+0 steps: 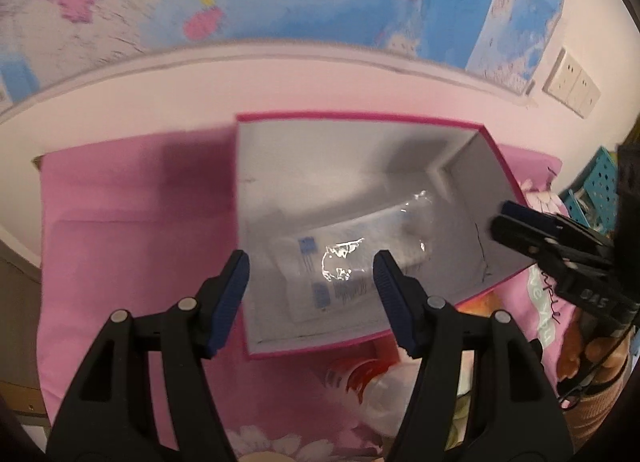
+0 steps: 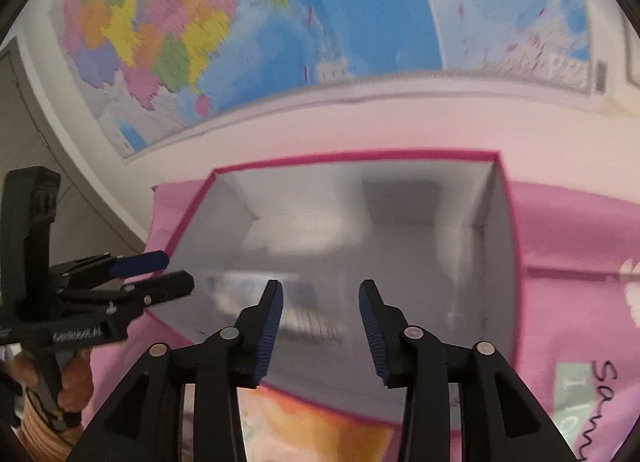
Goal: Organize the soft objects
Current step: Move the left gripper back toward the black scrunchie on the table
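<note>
A pink-edged box [image 1: 360, 120] with a white inside stands open on the pink bedcover; it also shows in the right wrist view [image 2: 360, 156]. A soft white item in a clear plastic bag [image 1: 344, 262] with blue labels lies on the box floor, blurred in the right wrist view [image 2: 256, 290]. My left gripper [image 1: 310, 294] is open and empty over the box's near left corner. My right gripper [image 2: 320, 322] is open and empty above the box's near edge. The right gripper's fingers [image 1: 520, 226] show at the box's right wall in the left view; the left gripper's fingers [image 2: 156, 274] show at its left wall.
The pink bedcover [image 1: 132, 230] spreads left of the box, with a printed cartoon part [image 1: 360, 382] in front. A wall map [image 2: 280, 22] hangs behind. A teal basket [image 1: 596, 190] stands at far right, and wall sockets [image 1: 572, 82] sit above it.
</note>
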`<state>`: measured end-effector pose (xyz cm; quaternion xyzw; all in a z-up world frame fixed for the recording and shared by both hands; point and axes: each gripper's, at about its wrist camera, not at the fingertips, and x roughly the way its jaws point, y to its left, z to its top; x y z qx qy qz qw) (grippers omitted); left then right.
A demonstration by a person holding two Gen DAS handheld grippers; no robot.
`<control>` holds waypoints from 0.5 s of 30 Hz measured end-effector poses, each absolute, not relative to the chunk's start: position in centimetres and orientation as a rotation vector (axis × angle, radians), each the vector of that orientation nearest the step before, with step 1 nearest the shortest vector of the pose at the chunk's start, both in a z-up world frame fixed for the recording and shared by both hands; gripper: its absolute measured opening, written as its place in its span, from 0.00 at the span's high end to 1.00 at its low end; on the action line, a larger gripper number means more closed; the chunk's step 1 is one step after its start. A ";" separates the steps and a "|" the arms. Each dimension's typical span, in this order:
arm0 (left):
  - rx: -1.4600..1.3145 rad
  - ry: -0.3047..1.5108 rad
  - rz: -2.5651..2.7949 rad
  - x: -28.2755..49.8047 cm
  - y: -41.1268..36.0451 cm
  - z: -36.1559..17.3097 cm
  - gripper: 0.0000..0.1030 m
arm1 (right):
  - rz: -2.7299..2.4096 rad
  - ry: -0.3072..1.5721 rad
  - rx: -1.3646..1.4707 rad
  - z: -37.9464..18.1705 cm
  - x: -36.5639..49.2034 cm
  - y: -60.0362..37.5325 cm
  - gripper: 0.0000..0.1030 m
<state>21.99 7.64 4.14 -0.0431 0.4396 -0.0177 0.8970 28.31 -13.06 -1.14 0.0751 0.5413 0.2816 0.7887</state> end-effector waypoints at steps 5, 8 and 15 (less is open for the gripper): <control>-0.113 0.829 -0.053 19.2 8.2 6.1 0.36 | 0.617 1.080 0.166 1.9 26.4 -15.3 0.52; -0.121 0.768 -0.116 15.8 8.5 7.4 0.36 | 0.656 1.048 0.167 3.5 24.5 -16.4 0.50; -0.056 0.706 -0.304 9.6 3.9 8.0 0.32 | 0.697 1.039 0.160 5.1 19.8 -19.8 0.44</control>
